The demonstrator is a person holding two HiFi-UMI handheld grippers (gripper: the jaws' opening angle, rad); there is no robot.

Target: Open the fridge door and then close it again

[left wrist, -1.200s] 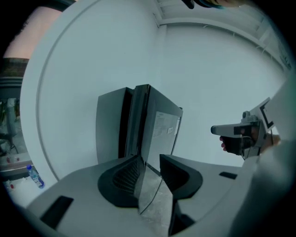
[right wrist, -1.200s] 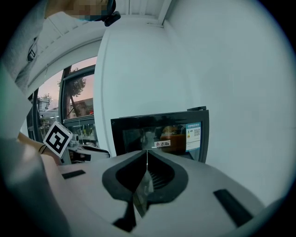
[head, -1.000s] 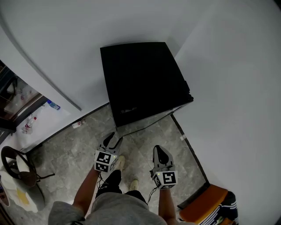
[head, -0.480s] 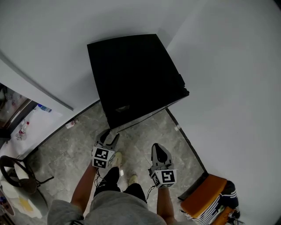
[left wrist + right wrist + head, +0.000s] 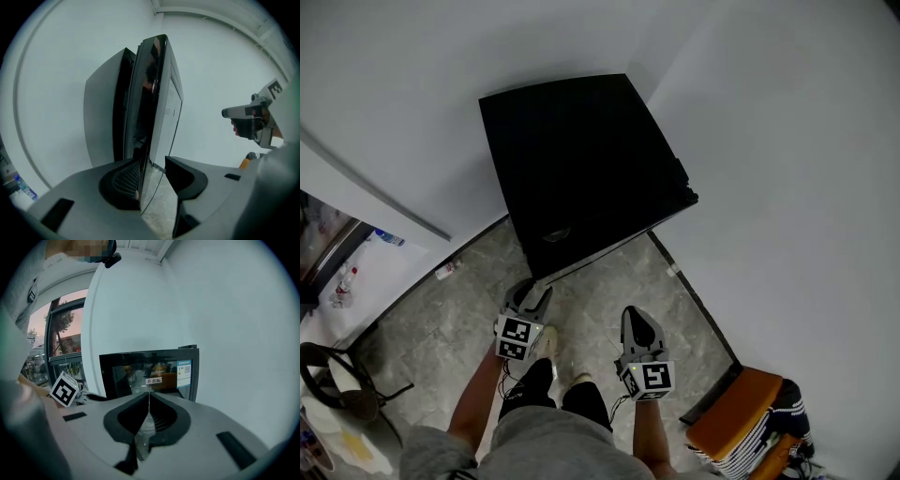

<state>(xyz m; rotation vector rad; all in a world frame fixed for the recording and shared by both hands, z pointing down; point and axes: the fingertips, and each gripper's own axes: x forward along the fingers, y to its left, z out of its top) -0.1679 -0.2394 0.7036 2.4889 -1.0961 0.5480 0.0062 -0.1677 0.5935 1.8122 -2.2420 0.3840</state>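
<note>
Overhead, fridge (image 5: 581, 169) top only, close up, door edge (image 5: 153, 93) between parted, just-closing jaws of left tool (image 5: 152, 163), right tool (image 5: 148, 397) together

The fridge (image 5: 581, 169) is showing glossy black. The floor (image 5: 609, 281) is showing grey marbling, the walls (image 5: 787, 187) plain white. The left gripper (image 5: 528, 292) and right gripper (image 5: 636, 323) are showing grey bodies with black-and-white square markers.

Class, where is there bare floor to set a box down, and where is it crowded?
Bare: the floor between fridge and right gripper, and between bottle and chair. Crowded: the orange seat corner.
</note>
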